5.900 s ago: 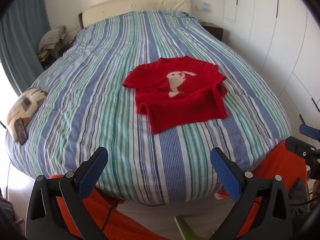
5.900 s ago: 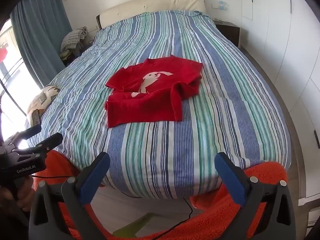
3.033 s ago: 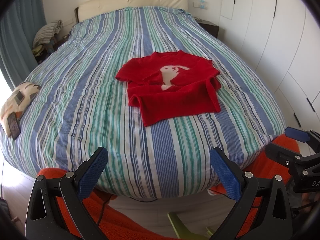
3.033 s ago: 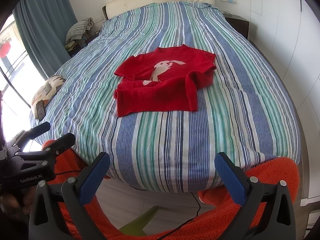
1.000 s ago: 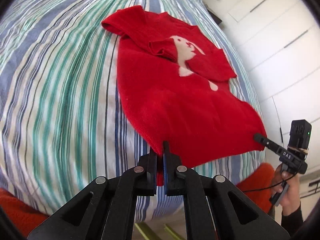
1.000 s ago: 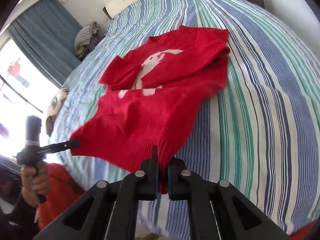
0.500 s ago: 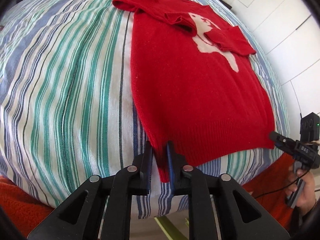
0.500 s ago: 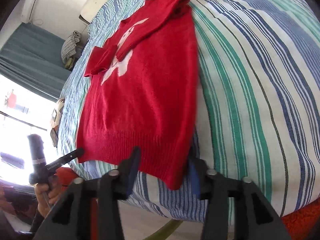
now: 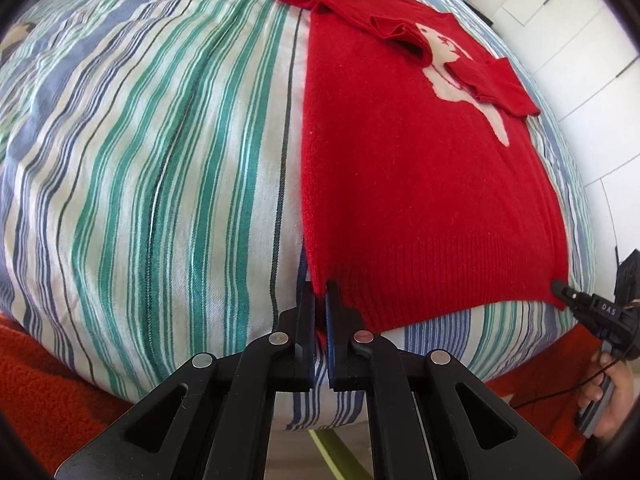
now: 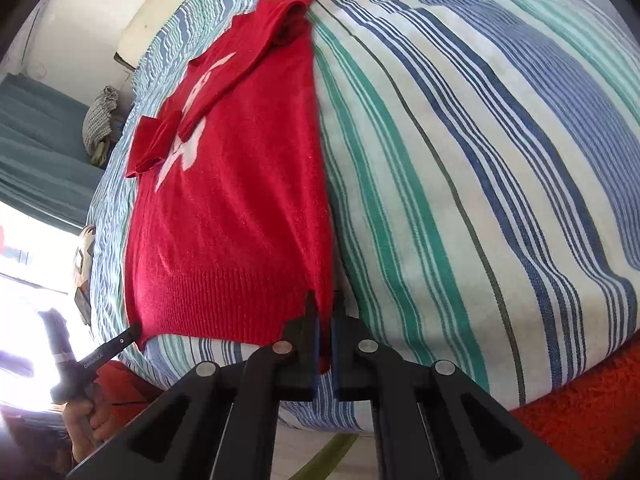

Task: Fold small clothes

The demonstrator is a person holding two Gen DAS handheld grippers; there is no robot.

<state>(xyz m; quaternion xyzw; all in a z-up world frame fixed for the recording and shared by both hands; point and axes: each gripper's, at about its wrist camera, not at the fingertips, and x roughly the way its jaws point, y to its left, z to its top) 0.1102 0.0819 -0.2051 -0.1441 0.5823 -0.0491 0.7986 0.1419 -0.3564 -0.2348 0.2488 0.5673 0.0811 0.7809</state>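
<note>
A small red sweater (image 9: 420,168) with a white animal figure lies stretched flat on the striped bedspread (image 9: 160,140), both sleeves folded in over the chest. My left gripper (image 9: 319,294) is shut on the sweater's near left hem corner. My right gripper (image 10: 325,310) is shut on the near right hem corner of the sweater (image 10: 232,208). Each gripper shows in the other's view: the right gripper (image 9: 560,289) at the right edge and the left gripper (image 10: 134,331) at the lower left. The hem hangs near the foot edge of the bed.
An orange fleece blanket (image 9: 48,372) hangs below the bed's foot edge (image 10: 580,412). White wardrobe doors (image 9: 592,52) stand on the right. A teal curtain (image 10: 32,152) and a pile of cloth (image 10: 98,120) are by the headboard at left. A patterned pillow (image 10: 82,252) lies at the bed's left edge.
Both grippers closed on the hem corners and pulled the folded-up lower half of the sweater toward the foot of the bed, so it now lies stretched out flat. The right jaws reclosed in the last half second.
</note>
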